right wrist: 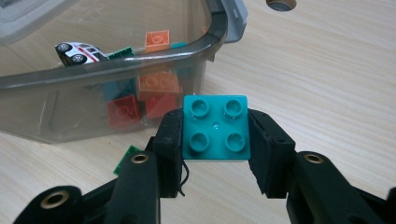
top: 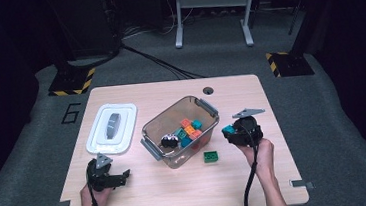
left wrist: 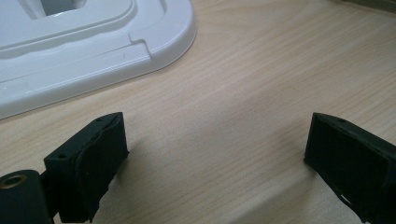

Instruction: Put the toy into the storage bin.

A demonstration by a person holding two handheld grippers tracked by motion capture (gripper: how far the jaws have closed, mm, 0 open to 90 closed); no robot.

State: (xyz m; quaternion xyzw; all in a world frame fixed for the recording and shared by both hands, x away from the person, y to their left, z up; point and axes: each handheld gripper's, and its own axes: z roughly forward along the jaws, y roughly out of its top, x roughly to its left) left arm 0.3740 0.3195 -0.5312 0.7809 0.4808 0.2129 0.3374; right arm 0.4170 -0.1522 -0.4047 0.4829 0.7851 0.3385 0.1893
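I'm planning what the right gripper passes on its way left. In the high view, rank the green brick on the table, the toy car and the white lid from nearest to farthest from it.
From the right gripper:
1. Green brick, on the table just left of it, in front of the bin.
2. Toy car, inside the clear bin.
3. White lid, at the table's left side.

Grey carpet floor (top: 334, 135), dark room, wooden table (top: 170, 91)

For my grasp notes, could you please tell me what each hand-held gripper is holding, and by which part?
The right hand-held gripper clamps a teal brick by two opposite sides, studs facing the camera. The left hand-held gripper is open and holds nothing.
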